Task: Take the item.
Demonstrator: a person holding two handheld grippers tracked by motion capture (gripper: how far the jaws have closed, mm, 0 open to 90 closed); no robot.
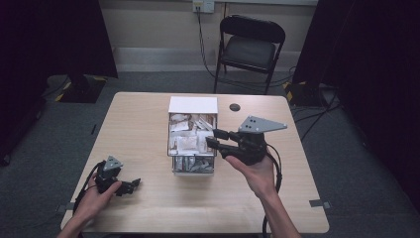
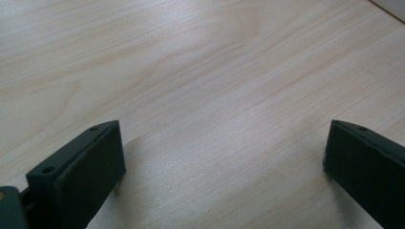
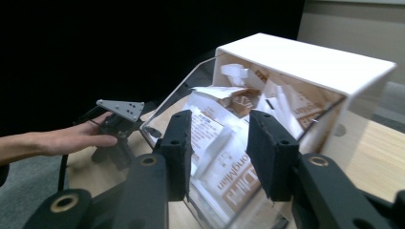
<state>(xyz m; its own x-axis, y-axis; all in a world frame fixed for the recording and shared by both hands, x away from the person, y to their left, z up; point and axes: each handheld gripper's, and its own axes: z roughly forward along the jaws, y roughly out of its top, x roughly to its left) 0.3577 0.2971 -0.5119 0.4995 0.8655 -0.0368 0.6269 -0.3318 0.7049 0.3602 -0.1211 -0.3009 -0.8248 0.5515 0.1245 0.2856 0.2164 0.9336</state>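
Left gripper (image 1: 132, 184) lies low in the left hand (image 1: 94, 198), fingers (image 2: 81, 167) wide apart — right gripper (image 1: 212, 138) raised in the right hand (image 1: 257, 173), fingers (image 3: 177, 143) partly closed, nothing between.

High view: the packets (image 1: 190, 141) in the clear drawer (image 1: 193, 169) are too small to read, and the right gripper (image 1: 212, 138) covers the drawer's right edge. The person's forearms are cut off at the near edge. Right gripper view: the drawer's near end is cut off by the bottom edge and partly hidden behind the black jaws; print on the packets (image 3: 224, 176) is blurred. Left gripper view: both jaws are cut off at the bottom edge, and the table (image 2: 210, 71) runs out of frame.
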